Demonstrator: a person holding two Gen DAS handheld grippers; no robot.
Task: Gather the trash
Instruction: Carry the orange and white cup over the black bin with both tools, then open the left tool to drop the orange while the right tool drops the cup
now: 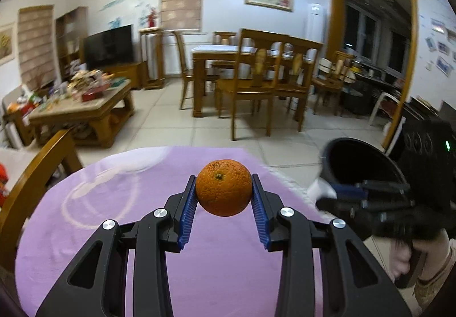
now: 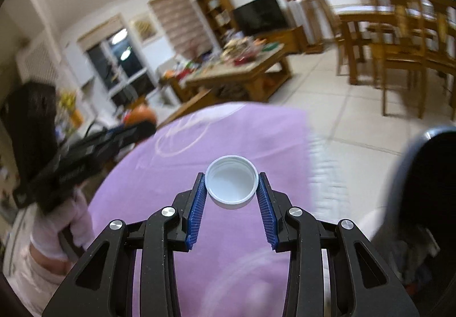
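We grip the firm, round orange [image 1: 223, 187] in the left gripper [image 1: 223, 191] and pinch the light, stiff white cap [image 2: 231, 185] by its rim in the right gripper [image 2: 231, 188], both above the purple cloth [image 1: 114, 203] beside the dark bin [image 1: 356, 166].

Dark bin [image 2: 427, 188] blurred and cut off at the right edge; its contents unreadable.

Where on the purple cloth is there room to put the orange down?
The purple cloth lies bare all around the orange in the left gripper, widest toward the wooden chair. The right side is crowded: the right gripper holds a white cap, beside the black bin.
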